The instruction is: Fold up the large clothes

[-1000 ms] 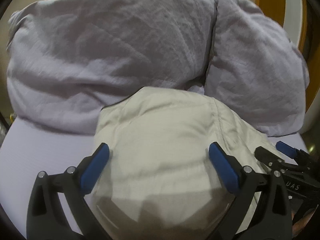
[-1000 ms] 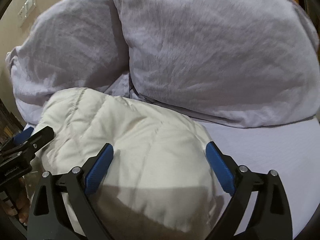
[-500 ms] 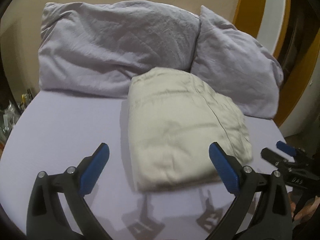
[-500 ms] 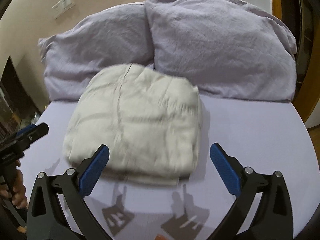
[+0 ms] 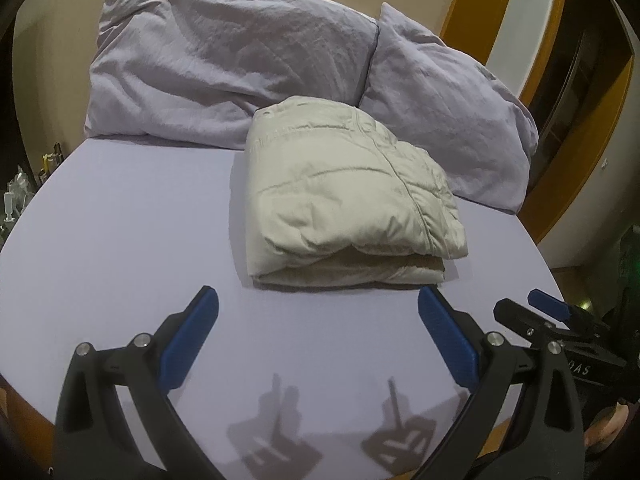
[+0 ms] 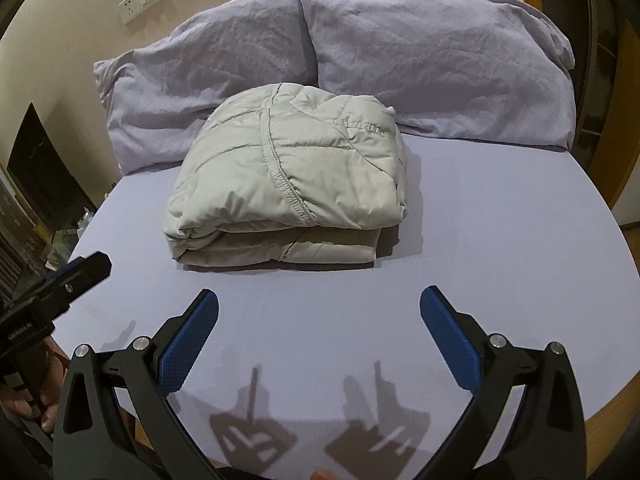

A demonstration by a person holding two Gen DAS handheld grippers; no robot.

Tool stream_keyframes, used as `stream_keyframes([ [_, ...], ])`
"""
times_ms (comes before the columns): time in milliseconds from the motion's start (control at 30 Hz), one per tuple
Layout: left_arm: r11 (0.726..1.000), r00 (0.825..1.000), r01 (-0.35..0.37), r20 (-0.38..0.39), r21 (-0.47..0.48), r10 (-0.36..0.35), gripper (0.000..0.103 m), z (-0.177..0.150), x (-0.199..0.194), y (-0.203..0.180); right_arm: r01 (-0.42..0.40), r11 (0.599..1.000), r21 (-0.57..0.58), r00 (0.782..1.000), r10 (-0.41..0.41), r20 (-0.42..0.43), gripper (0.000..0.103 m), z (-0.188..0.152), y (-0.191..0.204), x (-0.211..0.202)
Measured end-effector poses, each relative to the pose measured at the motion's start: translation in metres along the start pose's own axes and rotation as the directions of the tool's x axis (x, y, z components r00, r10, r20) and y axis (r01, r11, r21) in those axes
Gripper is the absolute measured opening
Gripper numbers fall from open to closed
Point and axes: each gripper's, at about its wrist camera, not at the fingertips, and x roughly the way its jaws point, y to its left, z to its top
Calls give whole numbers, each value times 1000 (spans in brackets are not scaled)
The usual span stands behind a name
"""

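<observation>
The left hand-held gripper (image 5: pixel 318 336) is held level with its blue-padded jaws spread wide, gripping nothing. The right hand-held gripper (image 6: pixel 319 338) is likewise spread and unloaded, seen at three o'clock in the left view.

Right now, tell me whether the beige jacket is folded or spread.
Folded: the beige jacket lies as a compact stack, layered edges showing in front.

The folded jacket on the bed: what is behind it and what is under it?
Behind the folded jacket two lilac pillows lean against the wall. Under it lies the lilac sheet; the covered part cannot be seen.
</observation>
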Motion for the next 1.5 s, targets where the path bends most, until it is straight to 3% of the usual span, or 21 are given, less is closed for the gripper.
stream_keyframes([
  [1500,1000,1000,11,-8,1,-11,100,-2,0,-3,-22,1000,4,1000,22,6,102,-1,1,3],
])
